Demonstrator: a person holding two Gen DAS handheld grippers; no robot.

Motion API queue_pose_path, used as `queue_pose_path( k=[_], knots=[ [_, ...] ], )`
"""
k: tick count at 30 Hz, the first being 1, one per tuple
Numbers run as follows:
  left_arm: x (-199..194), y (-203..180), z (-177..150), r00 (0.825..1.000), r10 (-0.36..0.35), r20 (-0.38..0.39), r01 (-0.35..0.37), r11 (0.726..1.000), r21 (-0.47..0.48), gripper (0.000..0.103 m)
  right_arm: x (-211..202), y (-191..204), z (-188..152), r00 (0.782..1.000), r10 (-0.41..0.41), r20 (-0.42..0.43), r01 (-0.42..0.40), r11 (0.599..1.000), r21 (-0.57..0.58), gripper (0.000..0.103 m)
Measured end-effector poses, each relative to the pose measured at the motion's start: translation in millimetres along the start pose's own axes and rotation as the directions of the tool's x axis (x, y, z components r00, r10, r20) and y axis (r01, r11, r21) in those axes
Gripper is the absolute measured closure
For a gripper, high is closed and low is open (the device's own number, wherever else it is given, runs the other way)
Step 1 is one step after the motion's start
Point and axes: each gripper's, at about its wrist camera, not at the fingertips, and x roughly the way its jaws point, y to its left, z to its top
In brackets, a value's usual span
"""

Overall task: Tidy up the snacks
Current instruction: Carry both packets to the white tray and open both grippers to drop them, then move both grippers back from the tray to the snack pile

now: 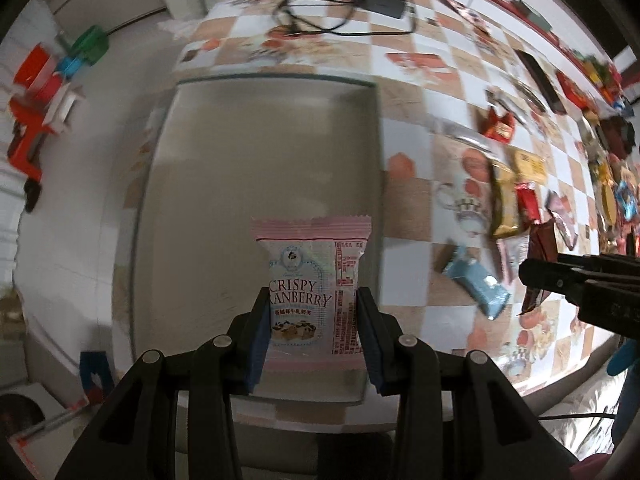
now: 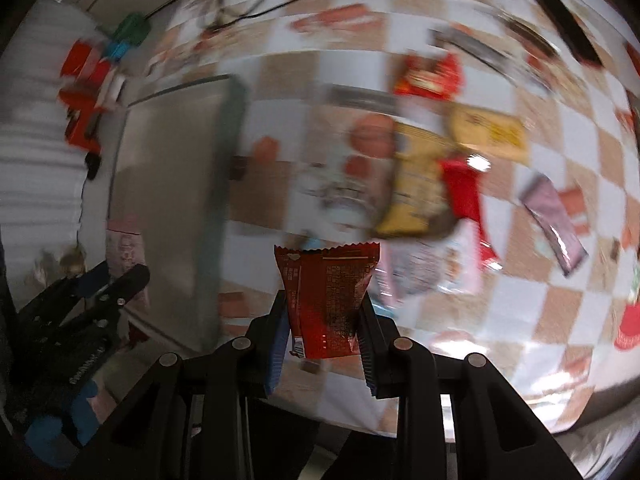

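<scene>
My left gripper (image 1: 312, 300) is shut on a pink "Crispy Cranberry" snack packet (image 1: 312, 276) and holds it over the near end of a grey tray (image 1: 224, 152). My right gripper (image 2: 324, 300) is shut on a dark red snack packet (image 2: 326, 300) above the checkered tablecloth, right of the tray (image 2: 168, 152). The right gripper also shows at the right edge of the left wrist view (image 1: 580, 280); the left gripper with its pink packet shows at the lower left of the right wrist view (image 2: 100, 280). The right wrist view is blurred.
Several loose snacks lie on the cloth right of the tray: a light blue packet (image 1: 476, 280), yellow packets (image 2: 420, 184), red ones (image 2: 428, 76). A black power adapter with cables (image 1: 384, 0) lies at the far end. Red and green items (image 1: 44, 92) sit on the floor at left.
</scene>
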Motion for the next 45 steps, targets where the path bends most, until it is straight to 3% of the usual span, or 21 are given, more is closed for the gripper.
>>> queue_pose_path(
  k=[10, 18, 36, 39, 42, 44, 45],
  knots=[
    [12, 44, -13, 0.998, 0.05, -0.035, -0.052, 0.997, -0.059, 0.059, 28, 86, 20, 0.998, 0.034, -0.05, -0.042, 0.986, -0.163, 0.07],
    [26, 62, -25, 0.996, 0.064, -0.068, -0.069, 0.995, -0.071, 0.059, 58, 123, 27, 0.994, 0.042, -0.105, -0.063, 0.976, -0.21, 0.07],
    [34, 56, -28, 0.993, 0.093, -0.072, -0.096, 0.994, -0.042, 0.058, 83, 138, 33, 0.988, 0.04, -0.15, -0.072, 0.974, -0.214, 0.07],
    [33, 53, -29, 0.994, 0.091, -0.065, -0.093, 0.995, -0.033, 0.056, 84, 135, 32, 0.987, 0.041, -0.153, -0.073, 0.975, -0.21, 0.069],
    [30, 49, -29, 0.993, 0.103, -0.055, -0.104, 0.994, -0.022, 0.046, 82, 132, 33, 0.987, 0.04, -0.153, -0.072, 0.976, -0.206, 0.069],
    [27, 46, -30, 0.993, 0.111, -0.046, -0.112, 0.994, -0.017, 0.037, 80, 132, 33, 0.988, 0.042, -0.148, -0.073, 0.976, -0.206, 0.051],
    [27, 45, -30, 0.993, 0.112, -0.043, -0.113, 0.993, -0.015, 0.035, 78, 131, 33, 0.99, 0.045, -0.137, -0.073, 0.976, -0.205, 0.036]
  ],
)
